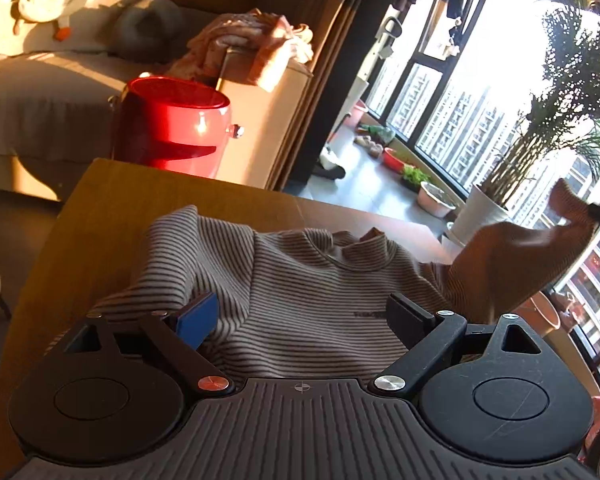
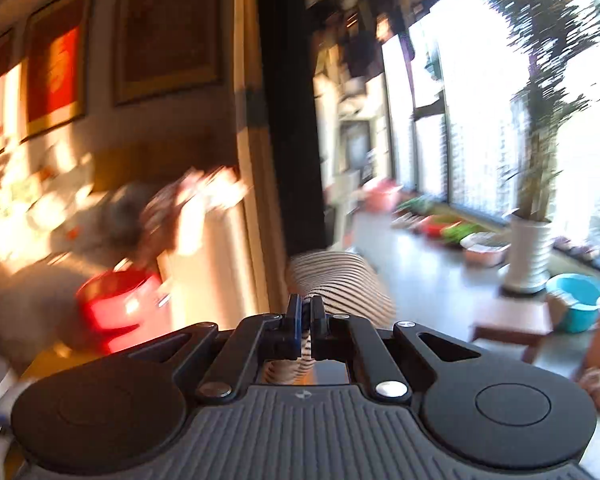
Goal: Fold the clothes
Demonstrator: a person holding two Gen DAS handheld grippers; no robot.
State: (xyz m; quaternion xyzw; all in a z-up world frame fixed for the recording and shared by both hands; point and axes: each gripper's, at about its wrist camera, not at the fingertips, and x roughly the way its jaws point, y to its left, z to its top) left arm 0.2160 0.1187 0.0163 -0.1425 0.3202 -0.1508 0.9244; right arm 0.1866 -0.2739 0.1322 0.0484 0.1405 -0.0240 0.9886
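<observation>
A striped high-neck top (image 1: 300, 292) lies spread on the wooden table (image 1: 100, 216), collar facing away from me. My left gripper (image 1: 304, 316) hovers open just above its chest, fingers wide apart with nothing between them. At the right of the left wrist view, one sleeve (image 1: 512, 252) is lifted off the table, pinched at its cuff by the tip of my right gripper (image 1: 598, 212). In the blurred right wrist view, my right gripper (image 2: 307, 312) is shut on that striped sleeve (image 2: 336, 280), which bulges beyond the fingers.
A red stool (image 1: 172, 128) stands past the table's far edge, beside a sofa (image 1: 40, 92) with pink clothes (image 1: 248, 44) piled on its arm. A potted palm (image 1: 496, 200), basins (image 2: 576, 300) and a small wooden stool (image 2: 512, 320) line the window side.
</observation>
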